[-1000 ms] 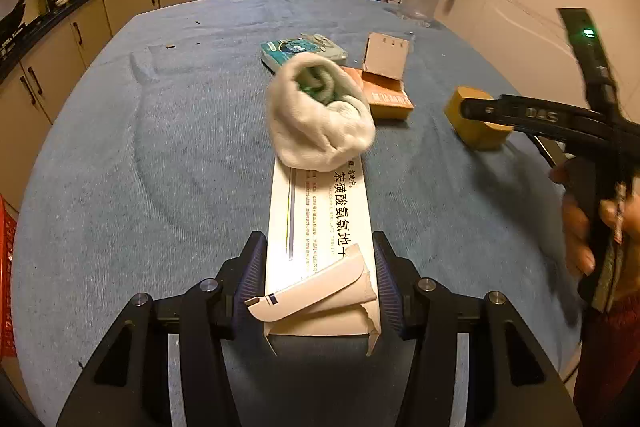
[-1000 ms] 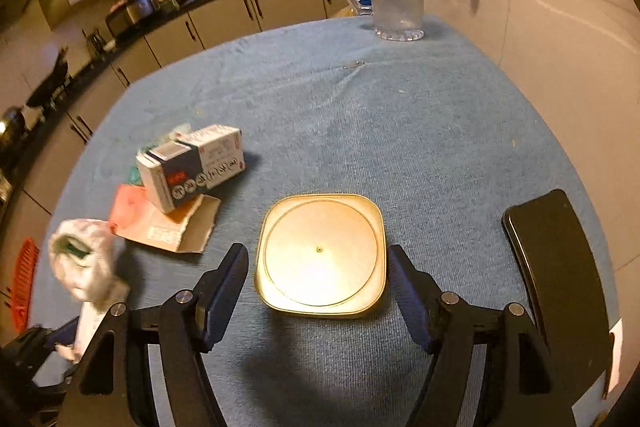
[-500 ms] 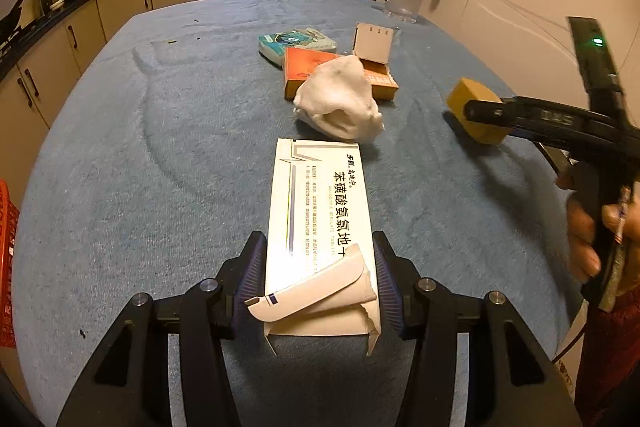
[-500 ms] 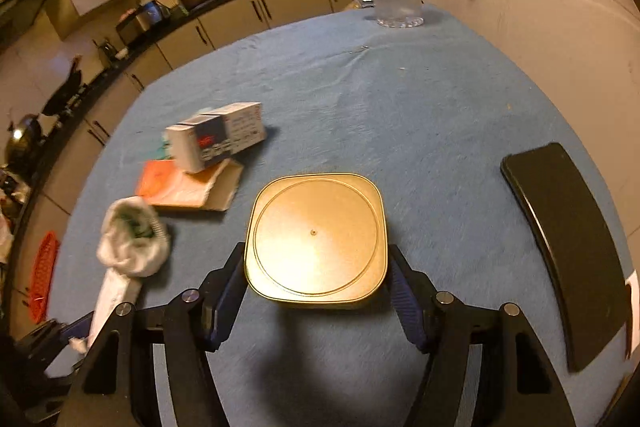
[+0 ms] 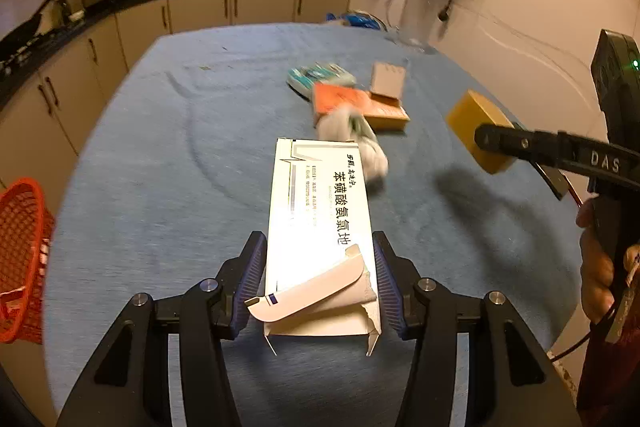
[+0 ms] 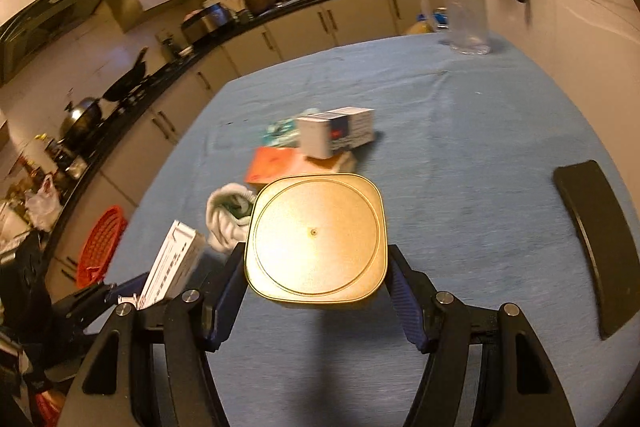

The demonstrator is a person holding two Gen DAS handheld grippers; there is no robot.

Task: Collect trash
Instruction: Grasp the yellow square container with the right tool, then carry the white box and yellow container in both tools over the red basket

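My left gripper (image 5: 318, 279) is shut on a long white medicine box (image 5: 320, 211) with an open torn flap, held above the blue table. My right gripper (image 6: 316, 283) is shut on a square gold tin (image 6: 316, 237), lifted off the table; the tin also shows in the left wrist view (image 5: 476, 127). A crumpled white wad (image 5: 360, 143) lies just beyond the white box. An orange box (image 5: 356, 103), a teal packet (image 5: 320, 77) and a small white carton (image 6: 336, 131) lie together mid-table.
A red mesh basket (image 5: 20, 251) stands beside the table on the left. A clear glass pitcher (image 6: 466, 15) stands at the far right edge. A black curved object (image 6: 600, 239) lies at the right. Kitchen cabinets run behind.
Both grippers have lifted, carrying the white box and the gold tin up off the table. The white wad dropped from the box end onto the table.
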